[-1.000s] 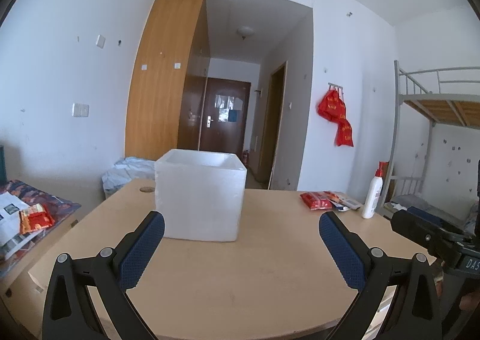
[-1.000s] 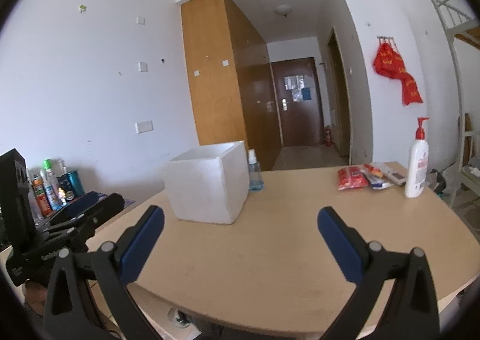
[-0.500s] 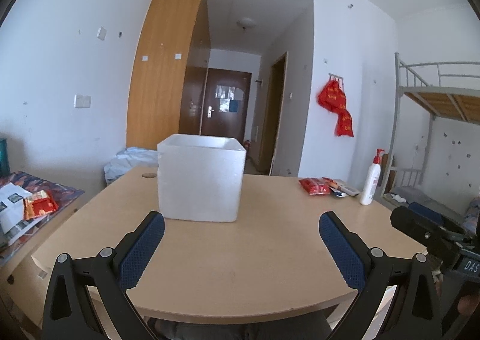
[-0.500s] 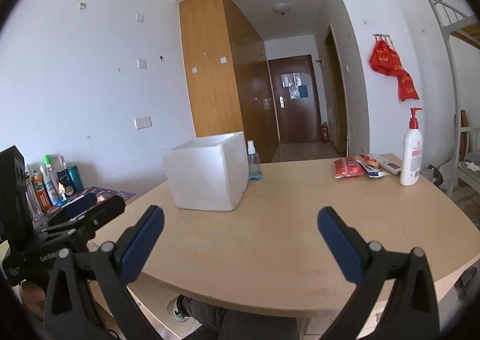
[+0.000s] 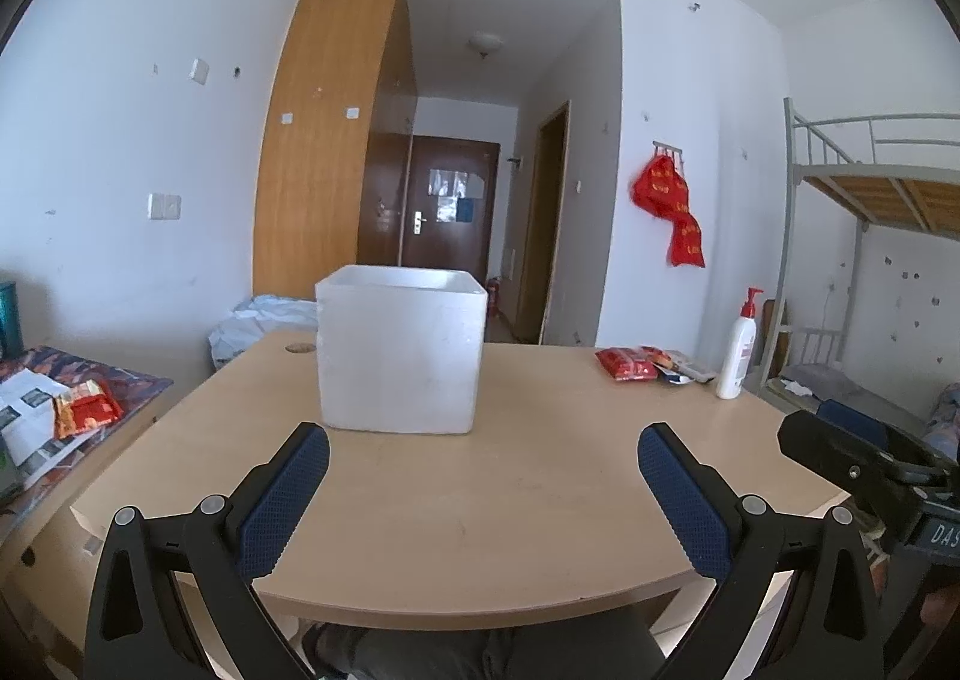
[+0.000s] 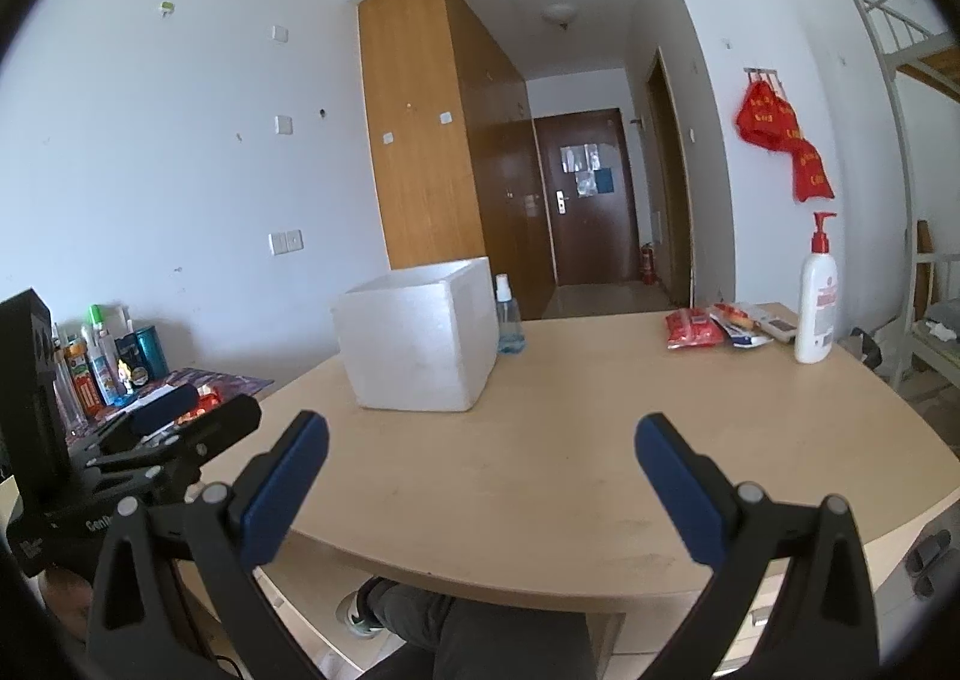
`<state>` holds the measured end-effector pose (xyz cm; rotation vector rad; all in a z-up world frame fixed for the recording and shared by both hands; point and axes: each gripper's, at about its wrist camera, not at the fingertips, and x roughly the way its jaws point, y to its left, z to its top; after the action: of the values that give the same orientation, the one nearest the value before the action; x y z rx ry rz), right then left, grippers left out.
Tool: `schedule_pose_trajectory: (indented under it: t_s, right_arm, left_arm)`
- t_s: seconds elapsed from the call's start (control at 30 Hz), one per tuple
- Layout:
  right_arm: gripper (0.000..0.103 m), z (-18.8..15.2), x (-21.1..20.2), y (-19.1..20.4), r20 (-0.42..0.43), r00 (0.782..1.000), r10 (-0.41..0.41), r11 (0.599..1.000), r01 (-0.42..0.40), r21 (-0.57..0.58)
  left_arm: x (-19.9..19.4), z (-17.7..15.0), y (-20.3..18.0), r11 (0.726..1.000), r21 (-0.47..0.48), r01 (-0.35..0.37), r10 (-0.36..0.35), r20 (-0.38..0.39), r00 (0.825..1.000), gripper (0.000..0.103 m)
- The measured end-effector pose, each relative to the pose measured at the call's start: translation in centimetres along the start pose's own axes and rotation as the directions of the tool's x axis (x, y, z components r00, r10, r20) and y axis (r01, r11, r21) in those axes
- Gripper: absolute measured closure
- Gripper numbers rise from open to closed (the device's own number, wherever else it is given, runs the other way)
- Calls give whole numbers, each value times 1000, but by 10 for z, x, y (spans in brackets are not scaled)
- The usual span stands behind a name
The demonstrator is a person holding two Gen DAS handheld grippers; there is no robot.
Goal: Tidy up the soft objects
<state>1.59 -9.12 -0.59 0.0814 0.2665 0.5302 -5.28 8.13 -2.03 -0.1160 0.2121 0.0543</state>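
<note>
**Both grippers empty, soft packs far right of table**

Left to right on table (image 5: 480, 500):
- White foam box (image 5: 399, 350), open top, left of centre. Likely the bin. Light, stiff, crumbly walls; slides if bumped. Contents hidden.
- Small spray bottle (image 6: 509, 320) just behind box, right wrist view only.
- Red snack pack (image 5: 624, 365) plus a couple of flat packets (image 6: 741, 326) touching it, far right, well apart from box. Probably light, crinkly, slippery film, squashy. Best pinched across a sealed edge, gently; a belly grip probably crushes contents.
- Lotion pump bottle (image 5: 737, 347) upright just beside packs; tippable.

Fingers:
- Left gripper (image 5: 483, 461): pads spread wide, nothing between, touching nothing, hovering over near table edge.
- Right gripper (image 6: 483, 455): same, wide apart, empty.
</note>
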Motion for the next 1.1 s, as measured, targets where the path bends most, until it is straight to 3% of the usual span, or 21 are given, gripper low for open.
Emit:
schedule_pose_trajectory:
  t_s: [1.1]
  right_arm:
    - [0,2,-2,4,-3,1000,8,1000,-8,-15]
  left_arm:
    - [-4,2,-3,1000,23,-7,7,4,1000,0]
